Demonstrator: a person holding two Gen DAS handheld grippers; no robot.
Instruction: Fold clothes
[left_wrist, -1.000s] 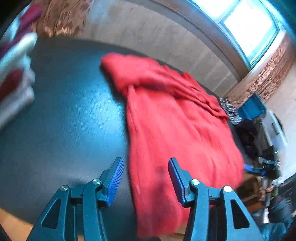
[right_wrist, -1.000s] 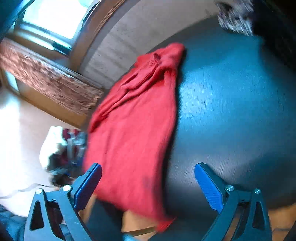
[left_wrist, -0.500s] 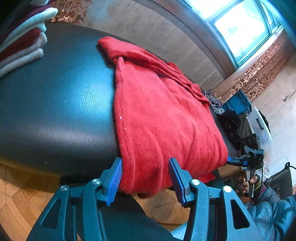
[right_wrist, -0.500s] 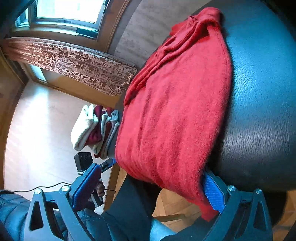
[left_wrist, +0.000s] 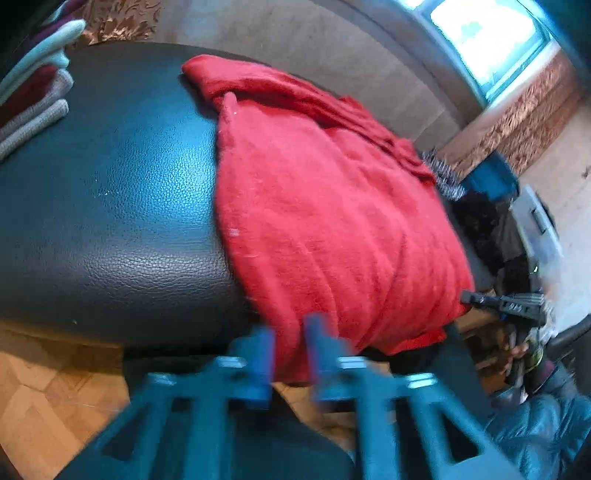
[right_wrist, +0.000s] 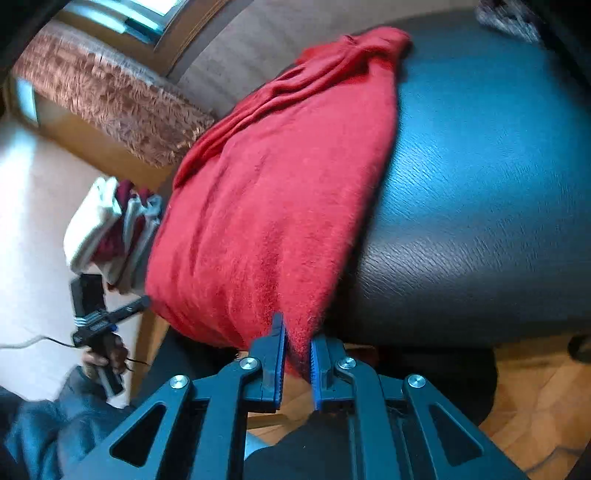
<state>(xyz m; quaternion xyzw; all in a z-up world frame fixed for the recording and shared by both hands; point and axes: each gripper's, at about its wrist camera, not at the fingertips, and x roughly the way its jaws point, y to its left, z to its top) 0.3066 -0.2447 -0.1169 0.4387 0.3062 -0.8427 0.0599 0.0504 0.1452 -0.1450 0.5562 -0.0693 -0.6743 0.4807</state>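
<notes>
- The black leather table (left_wrist: 110, 229) carries my red garment (left_wrist: 332, 221), draped over its near edge.
- A folded stack (left_wrist: 33, 88) sits at the far left.
- My left gripper (left_wrist: 290, 354) and right gripper (right_wrist: 297, 354) each pinch the garment's hanging hem.
- I read no writing.

Daylit fisheye views, one motion-blurred, one sharp.

Daylight enters from an overexposed window (left_wrist: 487, 40), laying soft glare on the black leather-textured worktop (left_wrist: 110, 206). In the left wrist view the left gripper (left_wrist: 290, 356) is smeared by motion blur; in the right wrist view the right gripper (right_wrist: 297, 363) is crisp, the pale floor (right_wrist: 33, 206) washed out. Both frames bow strongly and darken at the corners.
</notes>
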